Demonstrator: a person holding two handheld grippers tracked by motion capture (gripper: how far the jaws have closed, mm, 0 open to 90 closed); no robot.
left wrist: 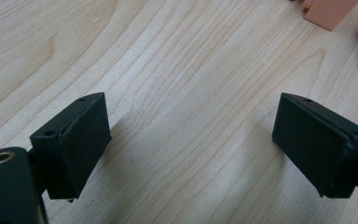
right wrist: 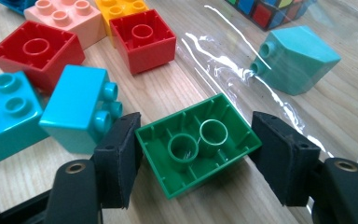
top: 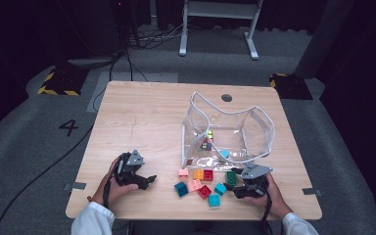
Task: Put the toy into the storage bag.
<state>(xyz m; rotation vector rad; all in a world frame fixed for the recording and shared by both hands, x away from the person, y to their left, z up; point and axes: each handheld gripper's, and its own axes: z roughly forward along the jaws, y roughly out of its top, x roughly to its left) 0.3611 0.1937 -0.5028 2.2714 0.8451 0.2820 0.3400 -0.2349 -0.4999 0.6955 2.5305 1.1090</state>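
Observation:
My right gripper (right wrist: 193, 149) has its pads against the two short sides of an upside-down green brick (right wrist: 198, 142), low over the wood next to the clear bag. From above, this gripper (top: 233, 184) and the green brick (top: 231, 177) sit at the table's near right. My left gripper (left wrist: 191, 140) stands open over bare wood, with nothing between its fingers; in the high view it (top: 148, 180) rests at the near left. Several loose bricks lie between the two hands: red (right wrist: 142, 39), pink (right wrist: 65, 16), cyan (right wrist: 77, 114).
A clear plastic bag (top: 254, 122) stands open behind the bricks, holding a puzzle cube (top: 206, 138) and a teal brick (right wrist: 298, 58). The wooden table (top: 142, 117) has a round hole (top: 226, 97) at its far edge.

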